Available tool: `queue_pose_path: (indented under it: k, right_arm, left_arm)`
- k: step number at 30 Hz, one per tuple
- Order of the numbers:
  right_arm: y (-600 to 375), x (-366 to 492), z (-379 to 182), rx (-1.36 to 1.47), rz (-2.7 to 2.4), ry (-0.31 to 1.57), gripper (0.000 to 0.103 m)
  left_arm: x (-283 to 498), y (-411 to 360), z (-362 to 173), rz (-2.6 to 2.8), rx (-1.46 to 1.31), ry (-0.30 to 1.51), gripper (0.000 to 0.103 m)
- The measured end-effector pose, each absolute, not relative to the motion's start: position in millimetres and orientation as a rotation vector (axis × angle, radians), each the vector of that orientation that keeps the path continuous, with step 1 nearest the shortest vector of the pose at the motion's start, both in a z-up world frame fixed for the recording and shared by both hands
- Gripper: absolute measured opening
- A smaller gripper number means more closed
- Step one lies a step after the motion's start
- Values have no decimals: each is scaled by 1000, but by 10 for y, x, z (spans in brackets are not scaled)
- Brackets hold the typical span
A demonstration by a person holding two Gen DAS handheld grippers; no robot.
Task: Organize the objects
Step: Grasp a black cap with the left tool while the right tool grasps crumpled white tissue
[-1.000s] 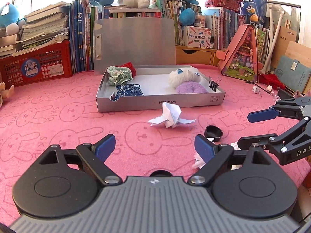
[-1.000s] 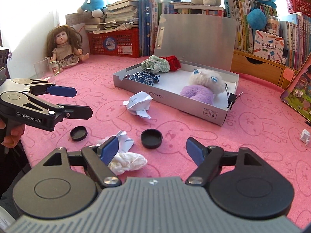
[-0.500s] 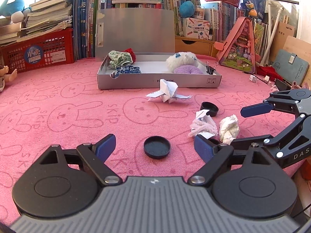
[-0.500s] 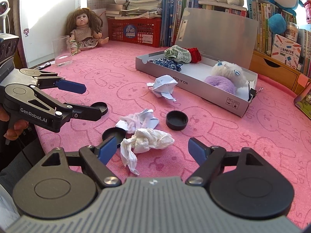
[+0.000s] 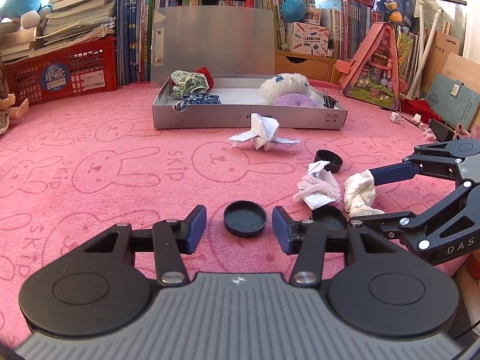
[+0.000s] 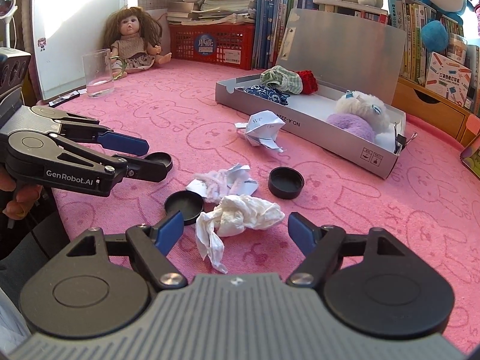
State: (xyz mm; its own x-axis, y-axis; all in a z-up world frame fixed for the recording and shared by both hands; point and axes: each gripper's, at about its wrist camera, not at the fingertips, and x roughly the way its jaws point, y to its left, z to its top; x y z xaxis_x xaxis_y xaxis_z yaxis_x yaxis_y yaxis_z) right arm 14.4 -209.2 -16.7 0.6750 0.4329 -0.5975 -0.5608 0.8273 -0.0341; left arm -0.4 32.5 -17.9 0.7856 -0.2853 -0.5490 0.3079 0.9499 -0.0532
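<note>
My left gripper (image 5: 239, 226) is open, its fingers on either side of a black round lid (image 5: 244, 218) on the pink cloth. My right gripper (image 6: 235, 229) is open around a crumpled white tissue (image 6: 240, 213); the tissue also shows in the left wrist view (image 5: 359, 190). Beside it lie a paper-and-yarn scrap (image 6: 223, 180) and two more black lids (image 6: 183, 203) (image 6: 285, 182). A folded white paper (image 6: 263, 127) lies in front of the open grey box (image 6: 315, 133), which holds cloth pouches and plush toys.
A glass (image 6: 98, 72) and a doll (image 6: 132, 42) stand at the far left. A red basket (image 5: 60, 75), books and plush toys line the back. A pink toy house (image 5: 375, 69) leans at the right. The table's near edge is close below my grippers.
Both grippers have come down and back toward the near clutter. The left jaws have narrowed around the black lid. The right gripper now straddles the tissue.
</note>
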Motion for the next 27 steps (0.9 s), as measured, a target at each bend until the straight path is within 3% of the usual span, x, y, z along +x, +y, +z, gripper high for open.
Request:
queue_pose_path:
  k: [3, 9, 13, 17, 27]
  right_arm:
    - [-2099, 125, -164, -218, 565, 606, 69]
    - [-2135, 88, -122, -186, 559, 570, 58]
    - [-2148, 87, -106, -183, 540, 562, 56]
    - [-2165, 74, -89, -180, 522, 550, 55]
    - [-2292, 141, -38, -116, 442, 535, 55]
  left_arm:
    - [-5, 324, -181, -317, 36, 584, 54]
    - [-21, 273, -206, -313, 82, 570, 54]
    - [-27, 251, -208, -301, 89, 567, 53]
    - [-27, 272, -197, -280, 77, 565, 37]
    - [3, 289, -92, -279, 55, 553, 37]
